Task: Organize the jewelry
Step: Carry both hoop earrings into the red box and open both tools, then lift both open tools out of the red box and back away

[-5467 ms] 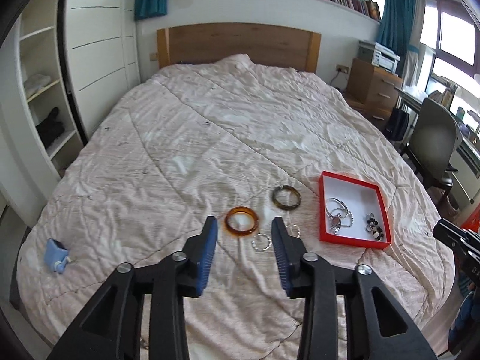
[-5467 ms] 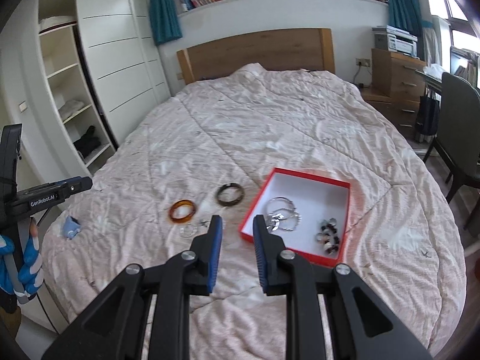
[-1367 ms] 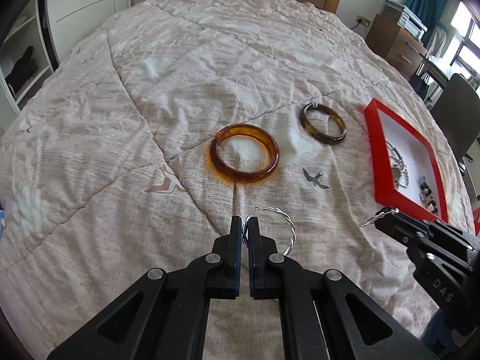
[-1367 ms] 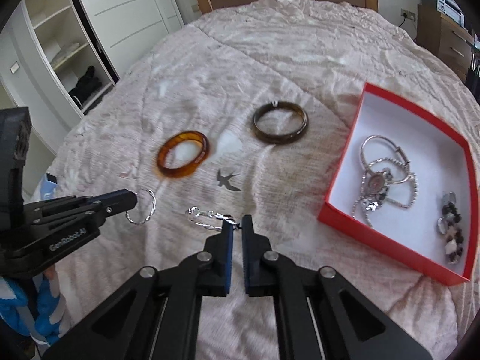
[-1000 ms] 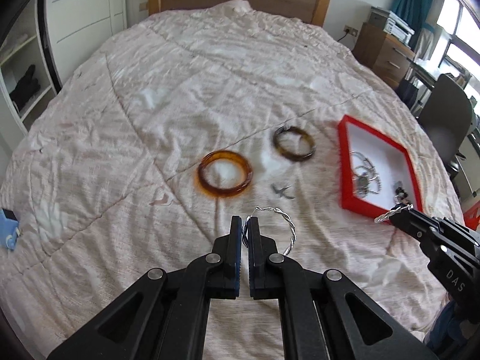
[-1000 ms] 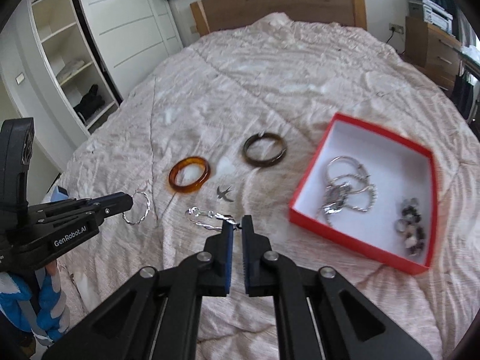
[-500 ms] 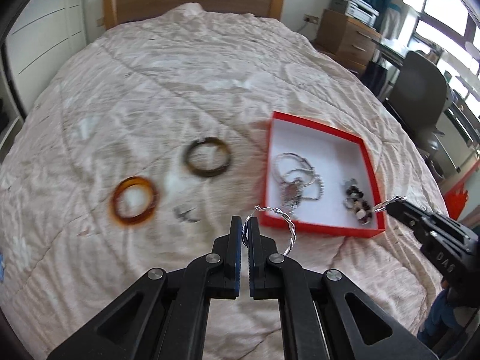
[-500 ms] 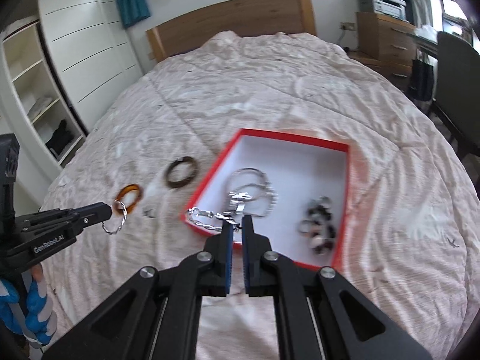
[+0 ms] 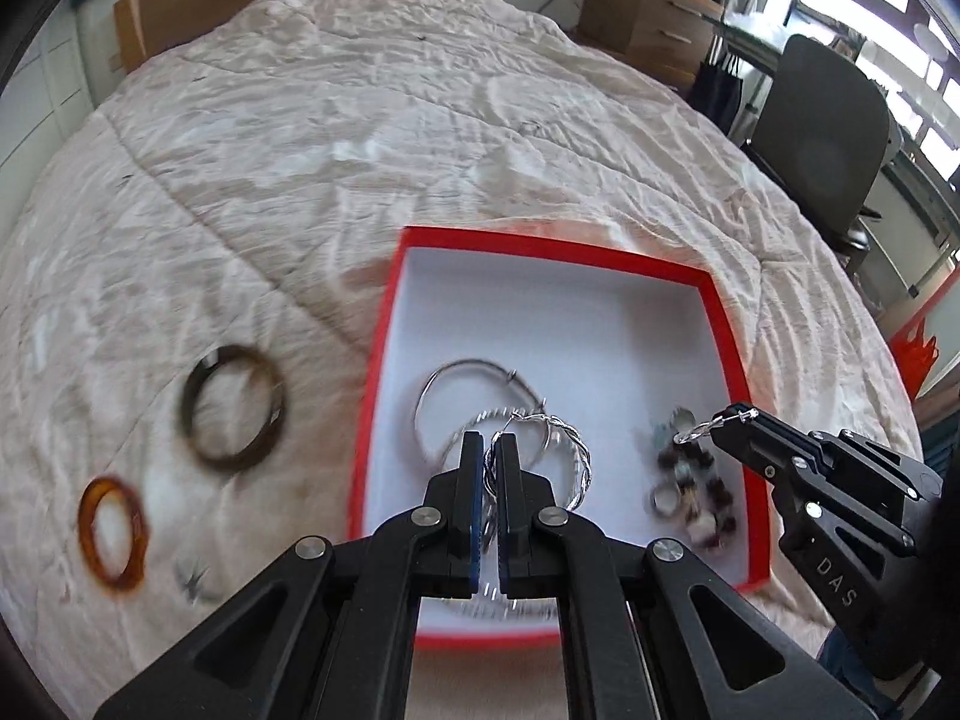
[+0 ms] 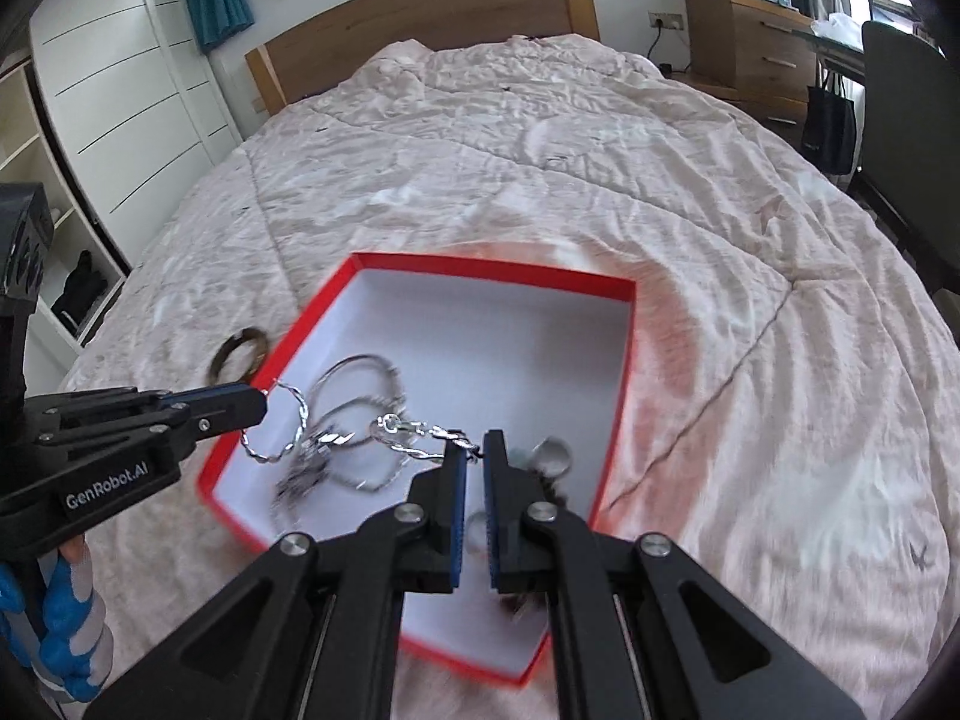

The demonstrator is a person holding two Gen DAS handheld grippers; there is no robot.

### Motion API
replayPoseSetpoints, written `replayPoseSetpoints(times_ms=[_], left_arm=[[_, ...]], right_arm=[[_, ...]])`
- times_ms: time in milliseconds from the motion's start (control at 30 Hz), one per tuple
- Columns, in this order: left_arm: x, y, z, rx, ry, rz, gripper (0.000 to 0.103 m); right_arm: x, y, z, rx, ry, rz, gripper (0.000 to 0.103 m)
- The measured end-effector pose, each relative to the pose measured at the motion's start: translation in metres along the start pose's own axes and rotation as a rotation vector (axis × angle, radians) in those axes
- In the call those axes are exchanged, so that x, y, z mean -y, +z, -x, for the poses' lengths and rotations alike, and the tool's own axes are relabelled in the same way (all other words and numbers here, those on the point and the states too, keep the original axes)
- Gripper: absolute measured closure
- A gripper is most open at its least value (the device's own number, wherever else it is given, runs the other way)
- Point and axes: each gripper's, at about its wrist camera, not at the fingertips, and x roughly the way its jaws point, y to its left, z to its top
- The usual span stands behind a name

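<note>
The left gripper [image 9: 490, 450] has its jaws pinched tight on a twisted silver hoop earring [image 9: 570, 462], and the right gripper [image 10: 469, 450] clamps a second twisted silver hoop [image 10: 420, 438]. Both hang over the red-rimmed white cardboard box [image 9: 384, 336] (already holding silver bangles [image 9: 456, 396] and a beaded bracelet [image 9: 690, 492]) on the bed [image 9: 360, 120]. A dark brown bangle [image 9: 231, 408] and an amber bangle [image 9: 113, 533] lie left of the box.

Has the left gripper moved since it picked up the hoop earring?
Yes. The left gripper, shut on the twisted hoop earring, has carried it rightward from beside the amber bangle to over the red box.
</note>
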Motion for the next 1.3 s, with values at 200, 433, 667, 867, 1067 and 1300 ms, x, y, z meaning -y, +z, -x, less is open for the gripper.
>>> replayPoseSetpoints(times_ms=[200, 433, 667, 867, 1067, 1300], left_arm=[[0.003, 0.014, -0.030, -0.022, 0.007, -0.010, 0.099], [-0.003, 0.013, -0.051, -0.047, 0.011, 0.013, 0.099], [-0.006, 0.012, -0.057, -0.057, -0.010, 0.036, 0.098], [-0.014, 0.011, -0.049, -0.051, -0.015, 0.059, 0.094], [-0.018, 0.011, -0.034, -0.033, -0.022, 0.066, 0.091], [-0.025, 0.007, -0.007, -0.008, -0.022, 0.080, 0.087]], right_arm=[[0.011, 0.005, -0.027, -0.039, -0.012, 0.005, 0.098], [0.008, 0.003, -0.049, -0.081, -0.039, 0.038, 0.098], [0.005, 0.003, -0.052, -0.089, -0.059, 0.055, 0.096], [0.004, 0.003, -0.051, -0.099, -0.063, 0.049, 0.092], [0.000, 0.003, -0.042, -0.095, -0.072, 0.045, 0.070], [0.000, 0.001, -0.026, -0.108, -0.089, 0.031, 0.069]])
